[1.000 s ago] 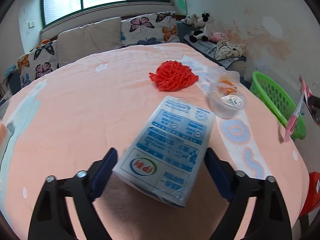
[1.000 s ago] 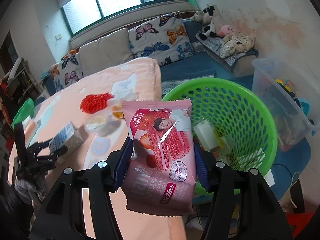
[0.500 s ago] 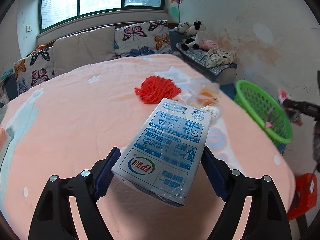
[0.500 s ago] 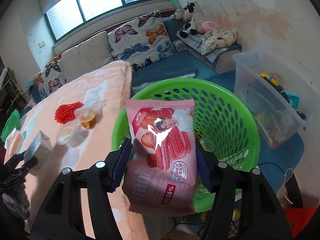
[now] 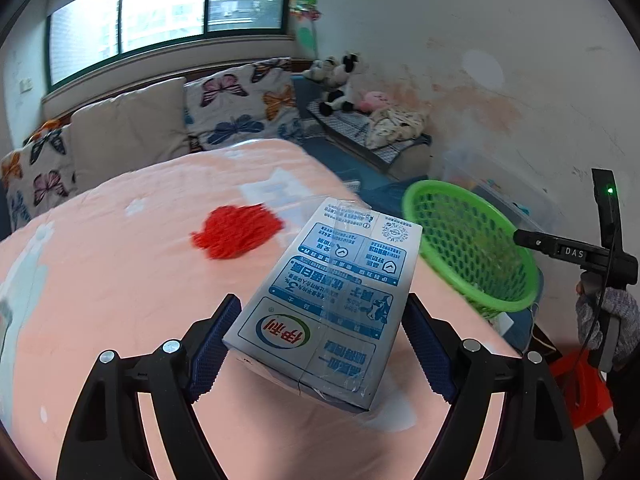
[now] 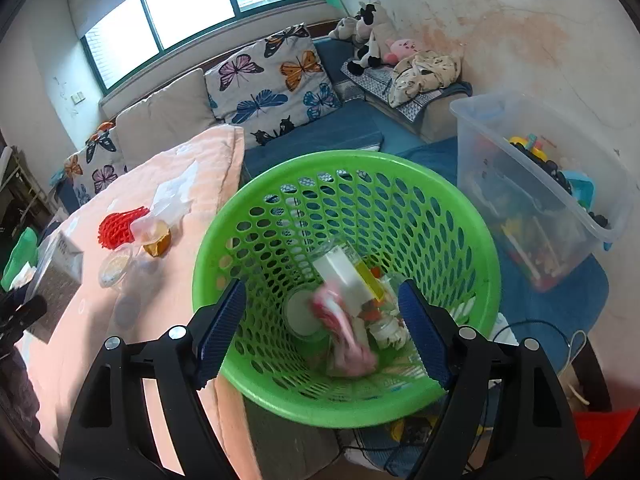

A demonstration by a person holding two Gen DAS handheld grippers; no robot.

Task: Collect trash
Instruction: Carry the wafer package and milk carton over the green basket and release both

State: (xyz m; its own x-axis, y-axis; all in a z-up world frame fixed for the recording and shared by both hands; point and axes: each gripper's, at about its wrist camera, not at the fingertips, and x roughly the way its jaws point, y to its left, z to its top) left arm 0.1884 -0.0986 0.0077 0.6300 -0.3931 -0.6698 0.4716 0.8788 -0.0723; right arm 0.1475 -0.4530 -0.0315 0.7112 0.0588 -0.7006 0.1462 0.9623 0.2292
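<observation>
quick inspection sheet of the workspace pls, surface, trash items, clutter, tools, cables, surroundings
surface: table under a peach blanket.
job's things: milk carton in the left tool; pink snack bag blurred inside the green basket; red mesh net and plastic cups on the blanket.
clutter: other trash in the basket.
grippers: left tool shut on the carton; right tool open above the basket.
cables: loose cords on the floor beside the basket.
surroundings: butterfly cushions, clear toy bin, plush toys.
</observation>
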